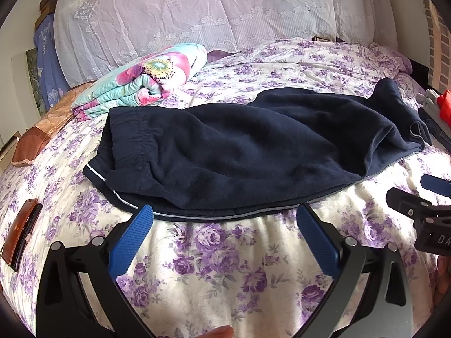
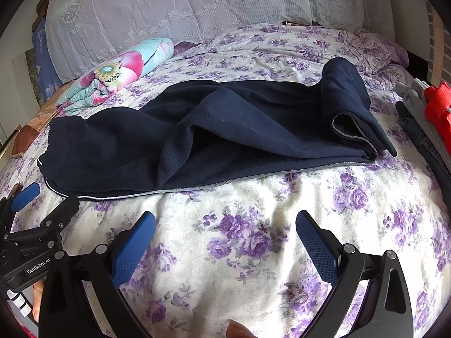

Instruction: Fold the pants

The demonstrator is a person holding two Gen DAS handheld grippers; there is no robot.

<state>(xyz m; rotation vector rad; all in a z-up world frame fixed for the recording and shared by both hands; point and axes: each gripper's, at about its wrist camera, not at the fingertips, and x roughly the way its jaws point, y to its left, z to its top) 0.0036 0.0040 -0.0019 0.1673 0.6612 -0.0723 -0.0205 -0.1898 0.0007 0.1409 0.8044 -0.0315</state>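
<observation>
Dark navy fleece pants point(image 1: 239, 146) lie across the floral bedspread point(image 1: 220, 259), legs stacked, waistband at the left, cuffs at the right. A pale stripe runs along the near edge. They also show in the right wrist view point(image 2: 211, 140), with the cuff end folded over at the right. My left gripper point(image 1: 224, 217) is open and empty, its blue fingertips just short of the pants' near edge. My right gripper point(image 2: 225, 222) is open and empty, a little short of the near edge. Each gripper shows at the side of the other's view.
A folded floral quilt point(image 1: 141, 84) lies behind the waistband at the left. An orange-brown flat object point(image 1: 21, 233) lies on the bed at the near left. Folded grey and denim clothes with a red object point(image 2: 437, 112) sit at the right edge. A lace curtain point(image 1: 197, 8) hangs behind.
</observation>
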